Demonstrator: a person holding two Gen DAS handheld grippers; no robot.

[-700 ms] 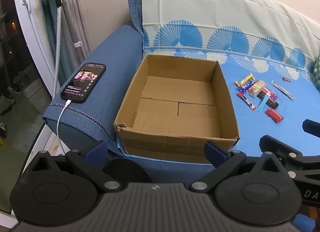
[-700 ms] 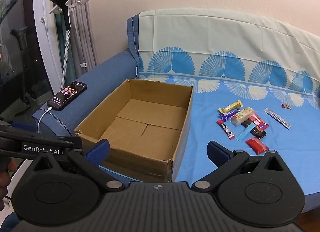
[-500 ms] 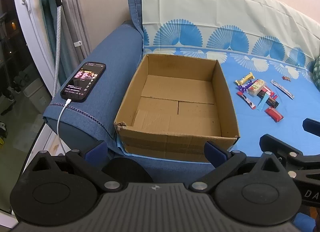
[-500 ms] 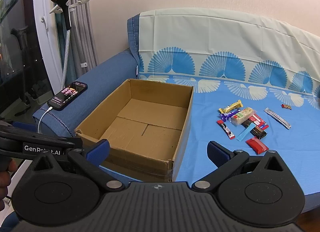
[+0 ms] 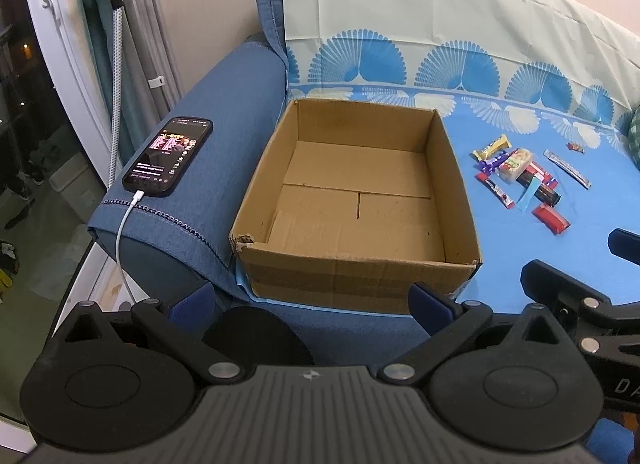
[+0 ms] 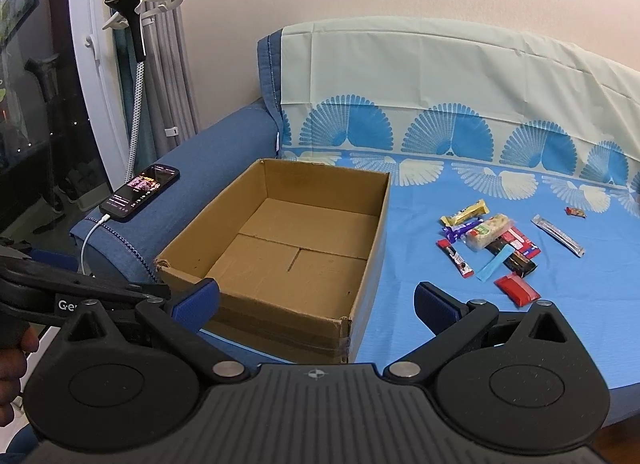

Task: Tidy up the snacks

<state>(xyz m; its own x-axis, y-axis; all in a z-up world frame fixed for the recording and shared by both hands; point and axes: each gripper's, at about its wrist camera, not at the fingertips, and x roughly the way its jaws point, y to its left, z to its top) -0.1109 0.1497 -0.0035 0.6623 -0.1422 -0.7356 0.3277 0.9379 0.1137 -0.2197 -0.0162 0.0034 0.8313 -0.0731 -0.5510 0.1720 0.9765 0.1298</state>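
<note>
An empty open cardboard box sits on the blue sofa cover, next to the armrest. A small pile of several wrapped snacks lies to its right, with a red packet nearest me, a silver stick and a tiny red candy farther right. My left gripper is open and empty, hovering before the box's front wall. My right gripper is open and empty, near the box's front right corner, short of the snacks.
A lit phone on a white charging cable lies on the blue armrest left of the box. A steamer stand and curtains stand by the window at the left. The sofa back rises behind.
Both views have shifted very slightly; the left gripper has edged a little closer to the box. Nothing was grasped or moved.
</note>
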